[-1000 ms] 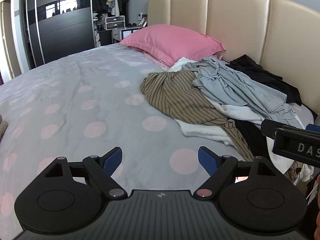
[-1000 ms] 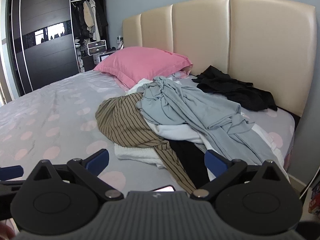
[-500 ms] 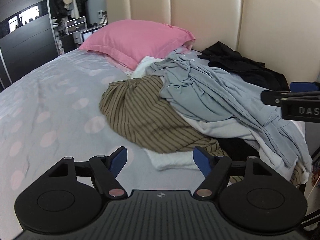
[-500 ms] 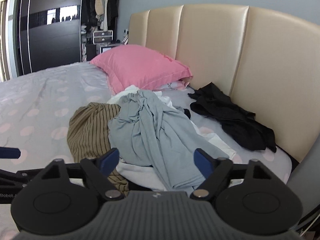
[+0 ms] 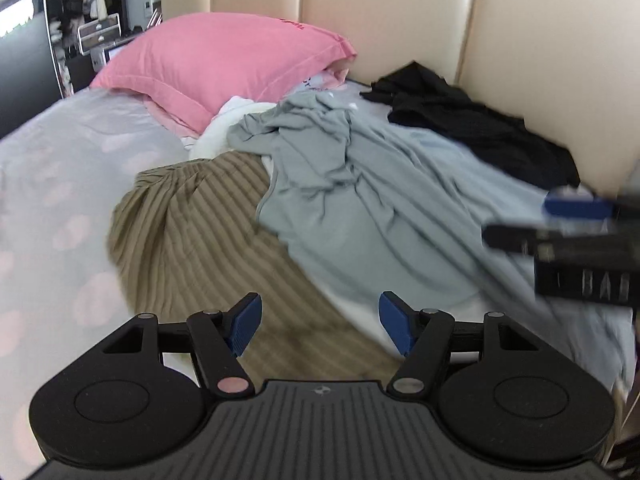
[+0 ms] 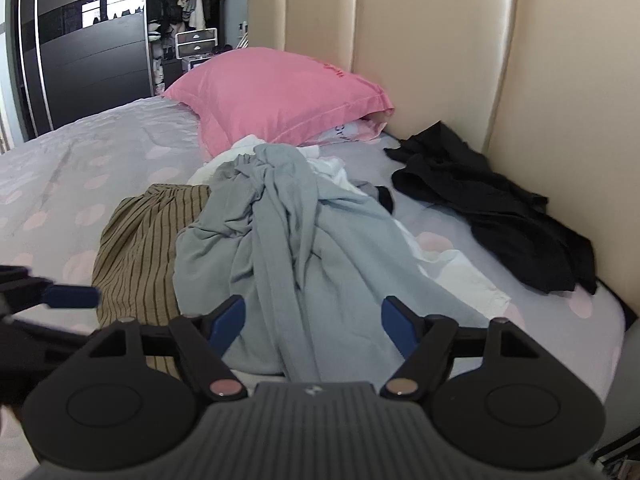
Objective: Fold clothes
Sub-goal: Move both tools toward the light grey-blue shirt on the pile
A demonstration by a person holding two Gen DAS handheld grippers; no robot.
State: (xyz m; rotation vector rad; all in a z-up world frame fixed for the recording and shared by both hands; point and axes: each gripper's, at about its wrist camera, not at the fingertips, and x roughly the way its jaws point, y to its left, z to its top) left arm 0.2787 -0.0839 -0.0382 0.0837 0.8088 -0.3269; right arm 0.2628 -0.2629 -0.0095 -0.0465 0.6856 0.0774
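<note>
A heap of clothes lies on the bed near the headboard. A grey-blue garment [image 5: 360, 208] [image 6: 288, 240] sprawls on top, over an olive striped garment [image 5: 192, 220] [image 6: 136, 248] and a white one [image 5: 236, 120]. A black garment [image 5: 472, 132] [image 6: 500, 208] lies apart by the headboard. My left gripper [image 5: 320, 320] hovers over the striped cloth's near edge. Its jaws are closing, with no cloth pinched between them. My right gripper [image 6: 313, 320] hangs above the grey-blue garment's near end. Its jaws are also closing without pressing on anything.
A pink pillow [image 5: 224, 64] [image 6: 280, 96] rests against the beige padded headboard [image 6: 440, 60]. The grey sheet with pink dots [image 5: 60, 200] stretches to the left. A dark wardrobe [image 6: 88, 52] and hanging clothes stand beyond the bed. The bed's right edge [image 6: 616, 320] drops off.
Both grippers have swept in from over the bare sheet toward the clothes heap, which now fills both views. Both pairs of jaws have narrowed.
</note>
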